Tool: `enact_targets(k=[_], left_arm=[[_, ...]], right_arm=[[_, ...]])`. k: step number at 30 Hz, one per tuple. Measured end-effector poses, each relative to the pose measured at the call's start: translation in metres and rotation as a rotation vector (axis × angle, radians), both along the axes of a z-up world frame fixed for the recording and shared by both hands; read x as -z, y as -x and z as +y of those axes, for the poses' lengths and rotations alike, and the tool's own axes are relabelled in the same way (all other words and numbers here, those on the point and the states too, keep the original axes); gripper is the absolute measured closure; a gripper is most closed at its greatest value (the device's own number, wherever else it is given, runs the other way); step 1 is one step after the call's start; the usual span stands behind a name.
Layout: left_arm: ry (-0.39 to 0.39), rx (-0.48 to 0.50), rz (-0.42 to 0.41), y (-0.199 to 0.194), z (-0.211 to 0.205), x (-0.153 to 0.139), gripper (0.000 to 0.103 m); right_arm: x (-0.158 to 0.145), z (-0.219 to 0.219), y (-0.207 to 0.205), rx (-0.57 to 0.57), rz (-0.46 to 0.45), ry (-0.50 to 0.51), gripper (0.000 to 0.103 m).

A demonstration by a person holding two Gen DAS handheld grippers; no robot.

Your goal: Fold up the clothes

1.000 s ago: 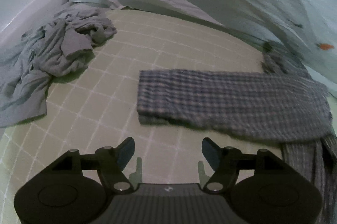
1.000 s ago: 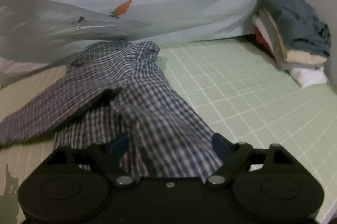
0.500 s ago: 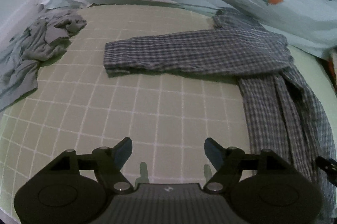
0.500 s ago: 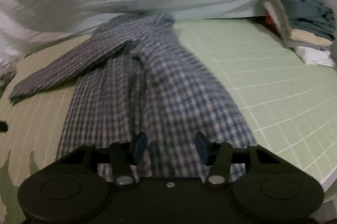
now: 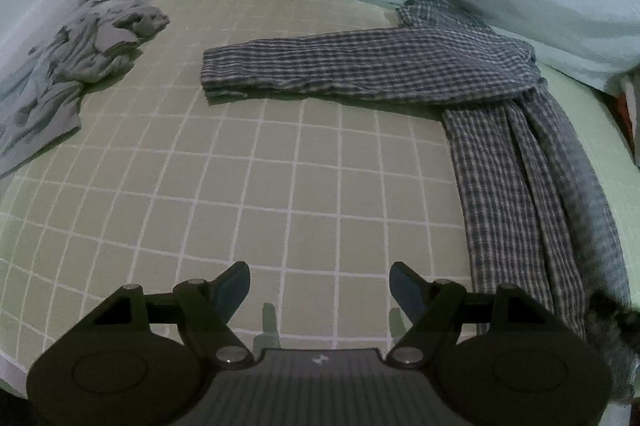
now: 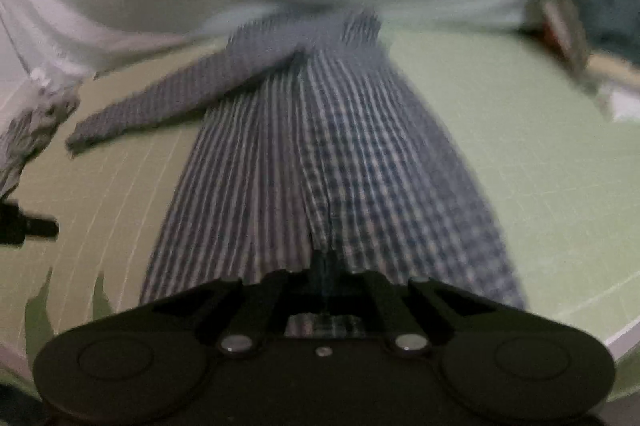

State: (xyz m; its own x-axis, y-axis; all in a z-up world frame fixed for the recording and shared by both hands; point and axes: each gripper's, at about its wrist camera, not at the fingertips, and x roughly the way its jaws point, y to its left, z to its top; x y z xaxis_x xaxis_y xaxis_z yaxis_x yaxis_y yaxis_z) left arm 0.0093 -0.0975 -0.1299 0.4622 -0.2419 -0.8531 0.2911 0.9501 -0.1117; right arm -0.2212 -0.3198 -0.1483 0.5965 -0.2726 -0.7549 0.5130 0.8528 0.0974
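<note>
Right claw (image 6: pixel 325 266) clamped on checked shirt (image 6: pixel 320 153) hem; left claw (image 5: pixel 320 286) apart, shirt right of it.

a green gridded mat (image 5: pixel 280 185) carries a checked shirt (image 5: pixel 500 165), crumpled grey clothes (image 5: pixel 80 65) and a folded stack (image 6: pixel 580 37).

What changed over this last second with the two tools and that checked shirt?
The right tool has just closed its jaws, pinching the checked shirt at its near hem. The left tool slid along the green mat and hangs open. The grey clothes haven't moved.
</note>
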Motion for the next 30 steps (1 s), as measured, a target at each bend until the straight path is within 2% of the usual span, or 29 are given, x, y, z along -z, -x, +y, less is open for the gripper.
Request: enact_targets(k=[2,4,5,7,9,10,11,13,15,21,30], left_arm=[[-0.001,-0.005,-0.001,-0.002,0.001,0.000,0.026],[-0.001,-0.010,-0.003,-0.003,0.001,-0.001,0.025],[-0.002,-0.014,-0.002,-0.005,0.001,0.000,0.024],[-0.003,-0.025,-0.002,-0.009,0.001,0.000,0.022],[-0.006,-0.040,-0.004,-0.015,0.001,0.000,0.020],[-0.007,-0.047,-0.005,-0.018,0.002,-0.001,0.019],[-0.008,-0.054,-0.006,-0.021,0.002,-0.001,0.018],[-0.010,-0.070,-0.007,-0.030,0.002,0.000,0.015],[-0.010,-0.085,-0.007,-0.040,0.002,0.000,0.013],[-0.011,-0.144,-0.018,-0.081,0.006,0.001,0.011],[-0.005,-0.239,-0.011,-0.171,0.016,0.011,0.011]], right_arm=[[0.009,-0.005,-0.002,0.015,0.015,-0.046,0.102],[0.004,-0.010,-0.002,0.030,0.002,-0.072,0.100],[0.001,-0.012,-0.003,0.041,-0.010,-0.085,0.095],[-0.006,-0.015,-0.002,0.062,-0.030,-0.102,0.079],[-0.012,-0.018,-0.003,0.085,-0.046,-0.101,0.047],[-0.014,-0.019,-0.006,0.082,-0.052,-0.099,0.040],[-0.016,-0.021,-0.009,0.078,-0.059,-0.097,0.028],[-0.020,-0.025,-0.016,0.070,-0.071,-0.093,0.017],[-0.023,-0.029,-0.023,0.063,-0.077,-0.079,0.000],[-0.021,-0.041,-0.057,0.060,-0.022,0.007,0.000],[-0.019,-0.091,-0.108,0.132,-0.021,-0.027,0.000]])
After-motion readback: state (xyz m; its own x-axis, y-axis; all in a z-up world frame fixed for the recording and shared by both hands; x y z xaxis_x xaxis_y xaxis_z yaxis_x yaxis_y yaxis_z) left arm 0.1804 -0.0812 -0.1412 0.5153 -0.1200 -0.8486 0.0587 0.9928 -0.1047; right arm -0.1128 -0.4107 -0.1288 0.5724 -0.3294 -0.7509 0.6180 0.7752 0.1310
